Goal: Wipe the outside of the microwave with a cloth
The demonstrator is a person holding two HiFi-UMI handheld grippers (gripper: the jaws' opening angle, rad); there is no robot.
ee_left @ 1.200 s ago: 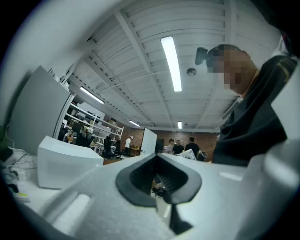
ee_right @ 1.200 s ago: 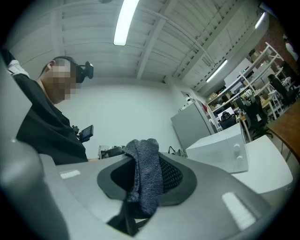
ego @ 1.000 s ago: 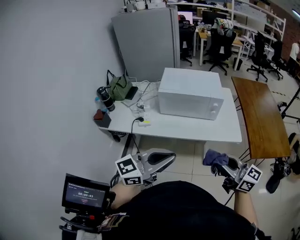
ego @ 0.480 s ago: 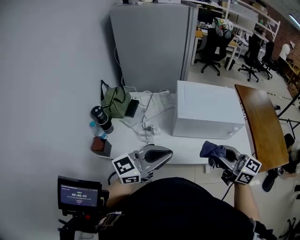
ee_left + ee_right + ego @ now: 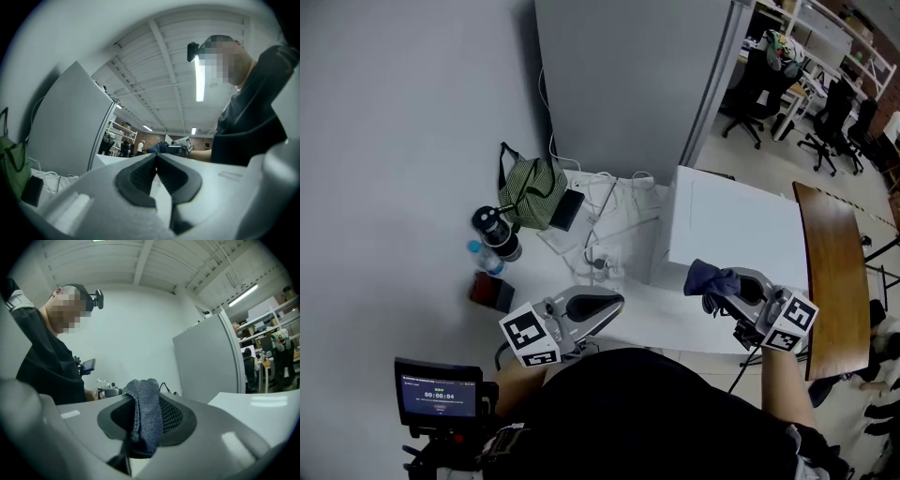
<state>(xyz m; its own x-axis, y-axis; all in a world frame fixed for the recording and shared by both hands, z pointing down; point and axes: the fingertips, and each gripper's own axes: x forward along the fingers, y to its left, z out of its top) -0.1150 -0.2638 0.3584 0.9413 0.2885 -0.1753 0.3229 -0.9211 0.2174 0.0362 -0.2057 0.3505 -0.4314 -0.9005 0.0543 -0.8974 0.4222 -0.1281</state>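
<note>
Microwave nearer than before, right gripper fingers clamped on cloth, left gripper fingers together

The microwave is set on the table; a refrigerator is stood behind it, a bag and cables are laid left of it, the cloth is held before it.

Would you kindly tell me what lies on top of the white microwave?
The top of the white box-shaped microwave looks bare in the head view. Its near edge is covered by the right tongs, shut on a dark blue knitted cloth, so that strip cannot be checked.
</note>
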